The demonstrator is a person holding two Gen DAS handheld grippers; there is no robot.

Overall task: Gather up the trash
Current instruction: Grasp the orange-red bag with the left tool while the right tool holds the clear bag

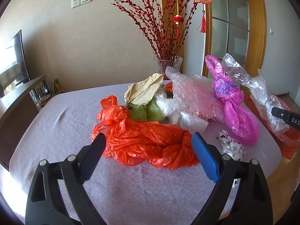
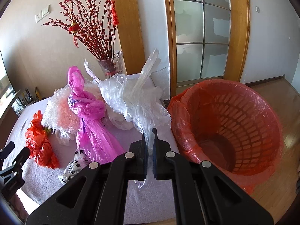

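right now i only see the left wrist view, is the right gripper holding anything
Observer: Yes. The right gripper is shut on the crumpled clear plastic bag.
Operator: where would it drop that
Observer: A round slotted trash basket, lined with a red-orange plastic bag, stands just right of the lavender-covered table.
Operator: anything in the basket yet
Observer: None visible; the liner's bottom looks bare.
Operator: and the left gripper
Observer: The left gripper is open, with the knotted orange-red plastic bag between its fingers.
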